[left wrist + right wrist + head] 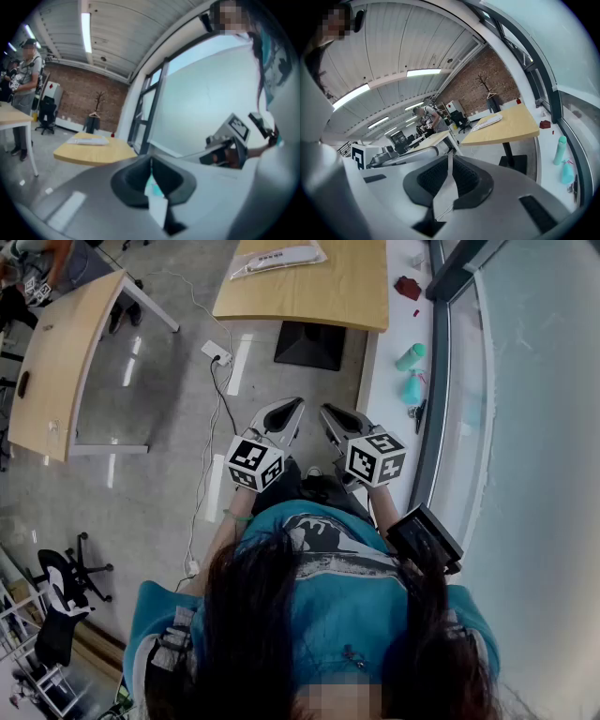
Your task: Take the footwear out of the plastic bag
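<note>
- I read the left hand-held gripper as closed, with nothing between its jaws.
- The right hand-held gripper is closed and empty.
- Both hang above the floor, apart from the bench.

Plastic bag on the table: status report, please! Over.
Left hand-held gripper shut, empty. Right hand-held gripper shut, empty. Plastic bag on far table, untouched. Cable on floor alongside.

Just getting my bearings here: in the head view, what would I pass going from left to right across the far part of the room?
Curved wooden table → second wooden table, bearing a plastic bag → teal bottle → glass wall.
</note>
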Tool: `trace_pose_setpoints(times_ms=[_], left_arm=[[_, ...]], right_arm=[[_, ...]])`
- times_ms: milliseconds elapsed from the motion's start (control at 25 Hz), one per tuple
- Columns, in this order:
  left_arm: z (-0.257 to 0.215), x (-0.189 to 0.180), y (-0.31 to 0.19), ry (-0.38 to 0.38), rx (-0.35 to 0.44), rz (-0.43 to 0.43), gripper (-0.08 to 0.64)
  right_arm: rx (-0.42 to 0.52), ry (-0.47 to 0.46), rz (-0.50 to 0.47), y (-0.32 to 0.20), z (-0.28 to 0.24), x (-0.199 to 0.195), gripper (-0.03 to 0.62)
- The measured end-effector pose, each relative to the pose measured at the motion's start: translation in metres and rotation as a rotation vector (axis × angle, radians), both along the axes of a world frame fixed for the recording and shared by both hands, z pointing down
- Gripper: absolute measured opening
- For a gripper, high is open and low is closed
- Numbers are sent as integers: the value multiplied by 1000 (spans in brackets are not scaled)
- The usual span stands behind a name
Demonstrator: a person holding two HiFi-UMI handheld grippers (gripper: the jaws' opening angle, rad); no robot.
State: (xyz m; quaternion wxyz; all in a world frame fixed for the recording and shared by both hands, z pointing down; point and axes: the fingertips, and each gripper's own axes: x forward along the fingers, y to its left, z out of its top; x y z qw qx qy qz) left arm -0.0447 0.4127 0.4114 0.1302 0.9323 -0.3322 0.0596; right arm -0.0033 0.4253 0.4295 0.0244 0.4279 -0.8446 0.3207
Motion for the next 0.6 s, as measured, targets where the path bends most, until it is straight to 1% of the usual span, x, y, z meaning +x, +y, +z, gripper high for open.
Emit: trace_pose_setpoints(times_ms=[160,240,400,600], left_arm=[[-2,13,-11,19,-8,6,2],[-1,16,-18,15,-10,2,2],[6,19,-35,21,-33,-4,2],[7,18,-57,41,-51,7,2]], right_arm=[[-2,-14,18,-13,3,13,38],[-6,-21,21,-22,5,16,38],[-17,-31,20,-37,12,18,38],[-44,-36,45,-56,16,20,38]])
